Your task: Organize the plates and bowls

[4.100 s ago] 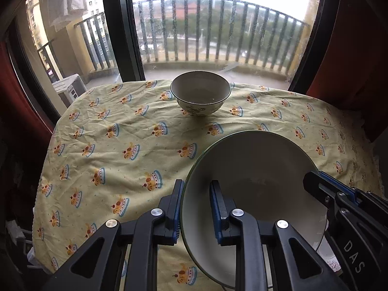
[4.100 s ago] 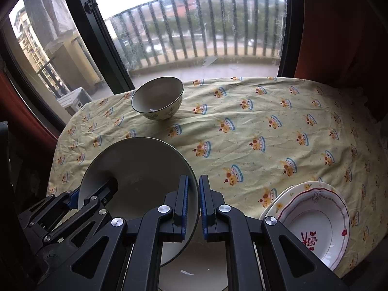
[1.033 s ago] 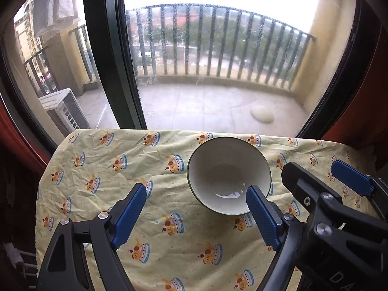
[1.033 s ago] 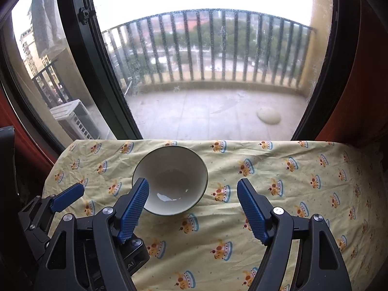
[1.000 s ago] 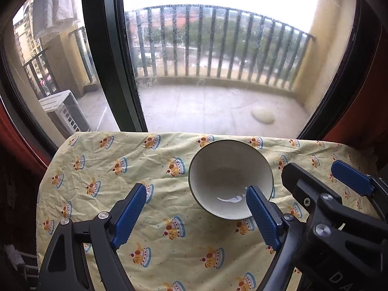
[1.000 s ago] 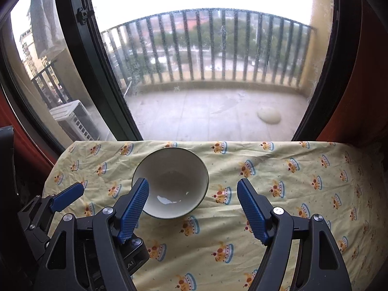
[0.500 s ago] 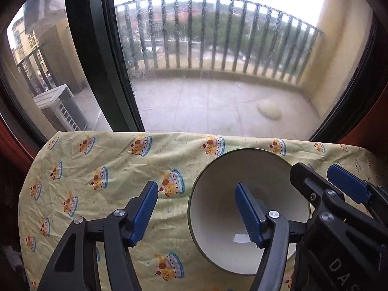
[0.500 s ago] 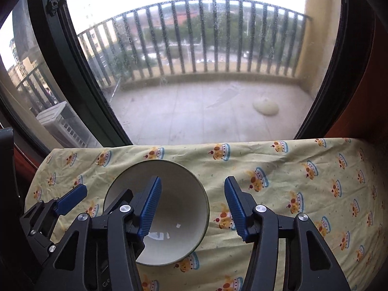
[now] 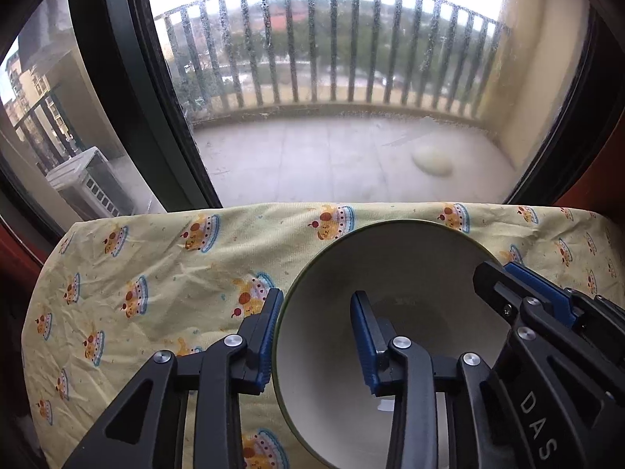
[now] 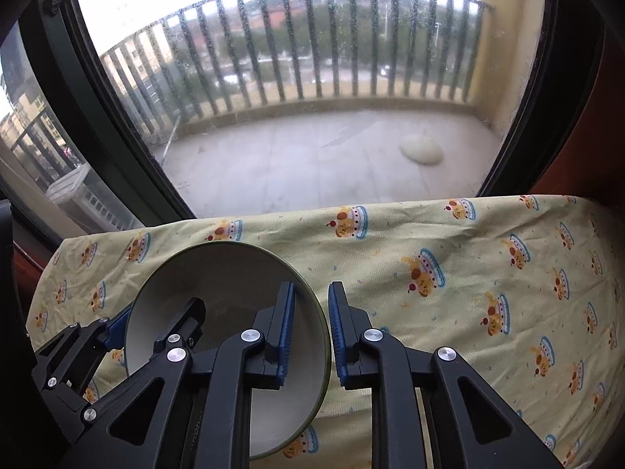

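Note:
A cream bowl with a green rim (image 9: 410,273) stands on the yellow patterned tablecloth (image 9: 156,265) near the table's far edge. My left gripper (image 9: 316,336) straddles the bowl's left rim, one finger outside and one inside, with a gap left between the pads. My right gripper (image 10: 310,332) straddles the bowl (image 10: 218,273) at its right rim, jaws nearly closed on the wall. The right gripper's fingers (image 9: 523,293) show at the bowl's right side in the left wrist view. The left gripper's fingers (image 10: 117,324) show at the bowl's left side in the right wrist view.
The table's far edge lies just behind the bowl, with a large window (image 9: 332,97) and its dark frame (image 9: 129,78) beyond. The tablecloth (image 10: 488,273) stretches to the right of the bowl. Red curtains hang at both sides.
Both grippers have moved forward and down to the bowl. Their jaws have narrowed from wide open to straddling the bowl's left and right rims.

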A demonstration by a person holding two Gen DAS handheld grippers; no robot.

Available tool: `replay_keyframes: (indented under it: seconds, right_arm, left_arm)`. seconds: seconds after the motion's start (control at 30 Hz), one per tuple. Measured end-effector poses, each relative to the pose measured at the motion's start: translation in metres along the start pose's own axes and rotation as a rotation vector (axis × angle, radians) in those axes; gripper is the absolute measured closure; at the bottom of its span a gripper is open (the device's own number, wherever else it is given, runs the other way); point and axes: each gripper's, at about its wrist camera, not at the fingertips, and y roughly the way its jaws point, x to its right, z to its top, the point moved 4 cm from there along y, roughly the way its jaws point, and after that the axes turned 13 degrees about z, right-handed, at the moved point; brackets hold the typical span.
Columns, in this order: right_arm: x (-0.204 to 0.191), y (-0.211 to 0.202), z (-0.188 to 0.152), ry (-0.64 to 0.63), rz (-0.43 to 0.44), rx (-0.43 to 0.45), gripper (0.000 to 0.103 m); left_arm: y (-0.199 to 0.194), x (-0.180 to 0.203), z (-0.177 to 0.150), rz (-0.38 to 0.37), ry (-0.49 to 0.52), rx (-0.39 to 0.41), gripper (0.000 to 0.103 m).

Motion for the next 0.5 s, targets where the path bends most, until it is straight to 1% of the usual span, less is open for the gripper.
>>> replay_keyframes:
  seconds: [0.07,0.1,0.27,0.4,0.5]
  right_arm:
    - [-0.002,0.000,0.000,-0.016,-0.011,0.003,0.084]
    - [-0.002,0.000,-0.001,-0.018,-0.016,0.004,0.084]
    - [-0.005,-0.001,0.000,-0.015,-0.025,0.006,0.084]
    - [-0.002,-0.001,-0.002,-0.010,-0.021,0.003,0.084]
    - [0.000,0.000,-0.004,0.004,-0.022,-0.008,0.084]
  left_arm:
    - [0.001,-0.001,0.000,0.009,0.001,0.008,0.075]
    - [0.002,-0.002,0.000,0.009,0.001,0.006,0.076]
    - [0.005,-0.003,0.000,-0.001,-0.007,-0.006,0.076]
    - [0.012,-0.002,-0.004,-0.022,-0.021,-0.045,0.076]
    - [0.010,-0.001,-0.005,-0.013,-0.012,-0.031,0.077]
